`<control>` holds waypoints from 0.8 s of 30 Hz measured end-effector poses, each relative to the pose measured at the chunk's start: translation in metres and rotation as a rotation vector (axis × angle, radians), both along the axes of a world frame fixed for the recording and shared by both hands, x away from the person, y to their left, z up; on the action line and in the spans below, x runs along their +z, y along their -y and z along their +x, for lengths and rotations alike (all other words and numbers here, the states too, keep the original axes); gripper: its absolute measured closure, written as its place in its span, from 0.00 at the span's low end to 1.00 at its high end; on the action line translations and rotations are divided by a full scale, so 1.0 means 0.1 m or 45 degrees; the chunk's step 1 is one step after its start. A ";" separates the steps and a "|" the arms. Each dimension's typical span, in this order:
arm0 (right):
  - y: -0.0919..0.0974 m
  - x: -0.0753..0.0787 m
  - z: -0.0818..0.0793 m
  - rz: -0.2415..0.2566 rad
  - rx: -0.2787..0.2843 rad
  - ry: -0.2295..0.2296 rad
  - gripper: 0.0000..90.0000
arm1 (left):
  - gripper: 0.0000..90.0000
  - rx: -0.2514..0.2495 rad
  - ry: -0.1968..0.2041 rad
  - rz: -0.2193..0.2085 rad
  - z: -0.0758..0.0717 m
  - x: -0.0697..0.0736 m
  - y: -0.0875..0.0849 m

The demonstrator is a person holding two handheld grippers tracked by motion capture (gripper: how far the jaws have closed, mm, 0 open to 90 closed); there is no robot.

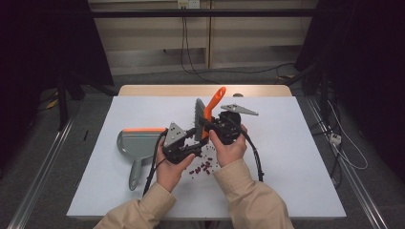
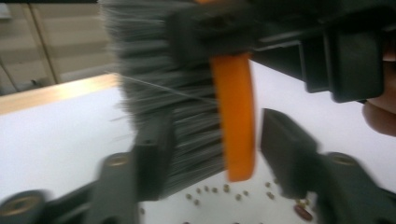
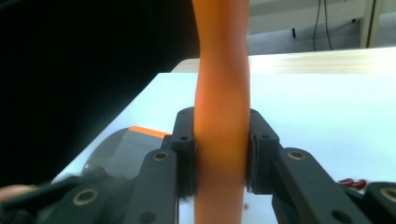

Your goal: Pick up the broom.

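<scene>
Now the right gripper (image 3: 220,154) clamps the brush's orange handle (image 3: 222,93), long axis upright. The left gripper (image 2: 210,154) stands open around the bristle end (image 2: 163,93), apparently not pressing. Beans (image 1: 203,167) lie directly below; dustpan (image 1: 136,143) on the left gripper's side.

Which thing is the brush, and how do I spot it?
Look at the middle of the white table, just above the person's two hands. The brush stands up there, its orange handle clamped in the right gripper. Unlike the flat grey dustpan beside it, it has grey bristles.
</scene>
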State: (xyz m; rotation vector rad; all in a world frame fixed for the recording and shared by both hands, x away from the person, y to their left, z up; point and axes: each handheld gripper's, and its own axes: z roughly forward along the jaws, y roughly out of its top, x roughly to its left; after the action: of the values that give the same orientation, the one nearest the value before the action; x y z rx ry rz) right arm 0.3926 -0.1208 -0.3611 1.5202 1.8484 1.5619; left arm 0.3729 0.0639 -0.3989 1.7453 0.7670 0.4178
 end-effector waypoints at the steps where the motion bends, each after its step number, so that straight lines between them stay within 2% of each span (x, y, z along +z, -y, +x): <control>1: 0.03 0.00 0.01 0.013 0.012 -0.010 0.78 | 0.41 -0.001 -0.017 -0.020 0.01 0.00 -0.02; 3: 0.07 0.00 0.01 0.015 0.017 -0.009 0.78 | 0.37 -0.012 -0.029 -0.021 0.02 0.01 -0.04; 5: 0.17 0.03 0.01 -0.011 0.016 0.001 0.78 | 0.32 -0.020 -0.053 -0.036 0.04 0.01 -0.08; 6: 0.20 0.04 0.01 -0.018 0.018 0.001 0.78 | 0.31 -0.047 -0.071 -0.041 0.05 0.01 -0.09; 9: 0.28 0.05 0.01 -0.063 0.032 0.003 0.78 | 0.27 -0.053 -0.066 -0.032 0.05 0.01 -0.11; 14: 0.41 0.05 -0.01 -0.123 0.051 0.000 0.78 | 0.18 -0.103 -0.071 -0.074 0.07 0.04 -0.20; 15: 0.43 0.05 -0.02 -0.132 0.052 0.002 0.78 | 0.15 -0.103 -0.072 -0.063 0.08 0.04 -0.21; 19: 0.52 0.05 -0.03 -0.122 0.054 -0.003 0.78 | 0.09 -0.112 -0.072 -0.059 0.07 0.07 -0.25; 24: 0.63 0.03 -0.05 -0.162 0.062 -0.030 0.78 | 0.04 -0.160 -0.049 -0.067 0.06 0.11 -0.34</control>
State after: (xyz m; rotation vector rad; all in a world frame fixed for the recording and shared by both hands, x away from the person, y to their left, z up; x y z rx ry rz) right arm 0.3873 -0.1839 -0.3578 1.4542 1.9711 1.4224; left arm 0.3790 0.0980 -0.3879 1.7455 0.6856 0.2775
